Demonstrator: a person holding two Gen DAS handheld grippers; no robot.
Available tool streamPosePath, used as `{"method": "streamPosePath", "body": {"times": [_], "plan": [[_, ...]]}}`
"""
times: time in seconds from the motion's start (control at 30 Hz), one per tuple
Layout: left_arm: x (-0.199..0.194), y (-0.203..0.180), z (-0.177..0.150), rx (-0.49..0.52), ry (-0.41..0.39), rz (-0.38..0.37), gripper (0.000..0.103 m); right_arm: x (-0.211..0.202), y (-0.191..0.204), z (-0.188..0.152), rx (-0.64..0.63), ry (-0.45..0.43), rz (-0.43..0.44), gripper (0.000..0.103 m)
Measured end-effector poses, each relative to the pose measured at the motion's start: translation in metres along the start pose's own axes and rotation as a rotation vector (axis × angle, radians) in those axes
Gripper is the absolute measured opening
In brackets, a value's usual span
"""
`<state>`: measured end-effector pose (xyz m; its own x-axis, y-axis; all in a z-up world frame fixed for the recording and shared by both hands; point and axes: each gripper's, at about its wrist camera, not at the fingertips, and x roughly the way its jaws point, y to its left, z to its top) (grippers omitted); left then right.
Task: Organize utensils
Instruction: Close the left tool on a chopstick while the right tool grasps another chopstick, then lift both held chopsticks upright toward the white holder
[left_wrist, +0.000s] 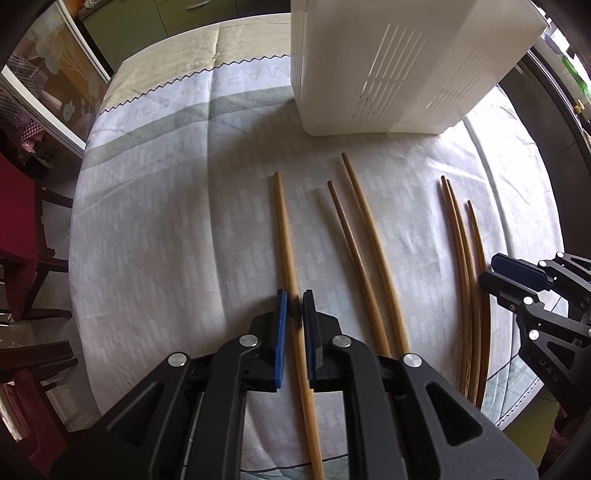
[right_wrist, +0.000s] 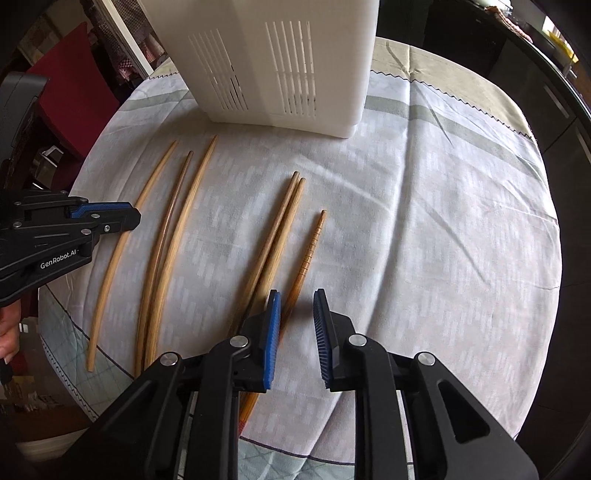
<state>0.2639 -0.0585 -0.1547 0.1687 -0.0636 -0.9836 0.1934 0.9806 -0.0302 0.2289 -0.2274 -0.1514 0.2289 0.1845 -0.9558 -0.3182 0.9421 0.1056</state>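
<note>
6 chopsticks lie on the cloth-covered table (right_wrist: 424, 221), in front of the white slotted holder (right_wrist: 273, 62). Left gripper (left_wrist: 293, 306): jaws narrowly parted, straddling the leftmost chopstick (left_wrist: 286, 236); whether the pads touch it cannot be told. Right gripper (right_wrist: 297, 314): jaws parted wider, low over the ridged chopstick (right_wrist: 308, 254) at the right of the row, holding nothing. A pair (left_wrist: 364, 240) lies between the 2 grippers.

White holder (left_wrist: 373, 66) beyond chopsticks (left_wrist: 354, 243)
</note>
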Motion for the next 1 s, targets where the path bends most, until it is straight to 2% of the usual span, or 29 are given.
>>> {"method": "streamPosePath", "body": {"times": [0.17,0.37,0.43,0.5,0.53,0.57,0.77,1.0], "plan": [[0.002,-0.009,0.003,0.012,0.025,0.0,0.031,0.006,0.018,0.012,-0.029,0.017,-0.065,0.018],[0.005,-0.016,0.006,0.01,0.04,0.022,0.033,0.012,0.028,0.02,-0.027,0.043,-0.067,0.007],[0.003,-0.017,0.009,0.01,0.04,0.026,0.03,0.014,0.029,0.023,-0.016,0.044,-0.052,0.007],[0.004,-0.017,0.01,0.014,0.034,0.023,0.019,0.016,0.031,0.024,-0.012,0.034,-0.047,0.007],[0.004,-0.016,0.011,0.011,0.034,0.018,0.009,0.017,0.03,0.025,-0.009,0.032,-0.041,0.007],[0.003,-0.014,0.013,0.004,0.034,0.01,0.007,0.016,0.029,0.027,-0.003,0.029,-0.031,0.007],[-0.012,0.005,0.015,-0.016,-0.006,-0.007,0.006,-0.015,0.025,0.034,0.01,-0.057,0.018,0.007],[-0.089,0.021,0.006,-0.012,-0.206,-0.021,0.006,-0.085,0.019,0.029,0.019,-0.237,0.044,0.007]]}}
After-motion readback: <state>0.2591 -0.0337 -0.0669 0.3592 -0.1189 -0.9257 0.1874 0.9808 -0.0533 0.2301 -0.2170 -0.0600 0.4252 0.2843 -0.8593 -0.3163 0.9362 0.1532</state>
